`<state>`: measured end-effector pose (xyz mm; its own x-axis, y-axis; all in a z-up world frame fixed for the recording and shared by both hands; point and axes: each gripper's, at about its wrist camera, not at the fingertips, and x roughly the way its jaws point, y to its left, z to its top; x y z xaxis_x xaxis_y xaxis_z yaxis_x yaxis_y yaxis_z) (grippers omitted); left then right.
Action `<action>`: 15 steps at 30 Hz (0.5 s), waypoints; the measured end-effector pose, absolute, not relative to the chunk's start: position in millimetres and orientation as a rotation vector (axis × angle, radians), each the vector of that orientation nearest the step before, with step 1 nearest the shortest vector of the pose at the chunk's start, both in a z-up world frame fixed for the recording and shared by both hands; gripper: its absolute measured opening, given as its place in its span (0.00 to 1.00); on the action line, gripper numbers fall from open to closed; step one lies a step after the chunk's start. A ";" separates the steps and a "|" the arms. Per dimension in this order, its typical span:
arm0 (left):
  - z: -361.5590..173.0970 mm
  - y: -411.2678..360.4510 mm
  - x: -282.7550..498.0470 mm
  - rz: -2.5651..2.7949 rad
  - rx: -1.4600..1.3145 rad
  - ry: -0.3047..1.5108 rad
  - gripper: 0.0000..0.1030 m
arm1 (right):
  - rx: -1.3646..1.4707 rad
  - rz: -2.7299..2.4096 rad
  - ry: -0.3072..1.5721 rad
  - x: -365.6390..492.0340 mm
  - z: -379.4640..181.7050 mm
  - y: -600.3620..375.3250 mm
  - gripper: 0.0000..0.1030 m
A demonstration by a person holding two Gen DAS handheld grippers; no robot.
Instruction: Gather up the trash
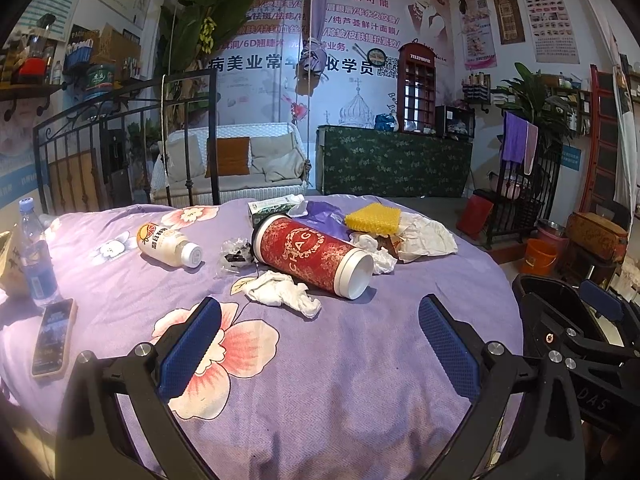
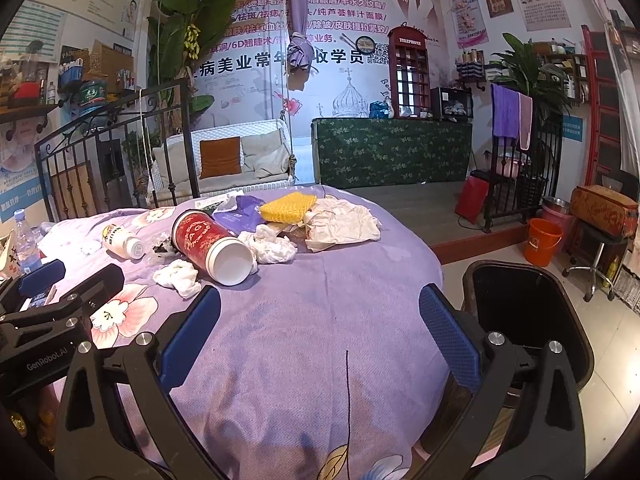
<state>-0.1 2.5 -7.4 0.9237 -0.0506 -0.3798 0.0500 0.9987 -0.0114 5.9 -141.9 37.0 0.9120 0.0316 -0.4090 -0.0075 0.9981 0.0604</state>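
Where right wrist shows bin [image 2: 528, 312], left phone [image 1: 54, 336]

Carton [image 1: 276, 206] half hidden behind cup [image 1: 312, 256] (print unreadable).

My left gripper [image 1: 320, 344] and right gripper [image 2: 320, 334] hover side by side, jaws spread wide, holding nothing.

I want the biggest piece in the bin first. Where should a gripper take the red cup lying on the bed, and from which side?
Grip the red cup across its middle, coming down from above with the fingers either side of the round wall. It lies on its side, open mouth toward the cameras, tissues against its right. The right gripper, open, is nearer the black bin.
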 end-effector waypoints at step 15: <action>-10.8 4.3 0.7 -0.055 -0.007 0.404 0.94 | 0.061 0.022 0.428 8.4 33.5 -138.6 0.95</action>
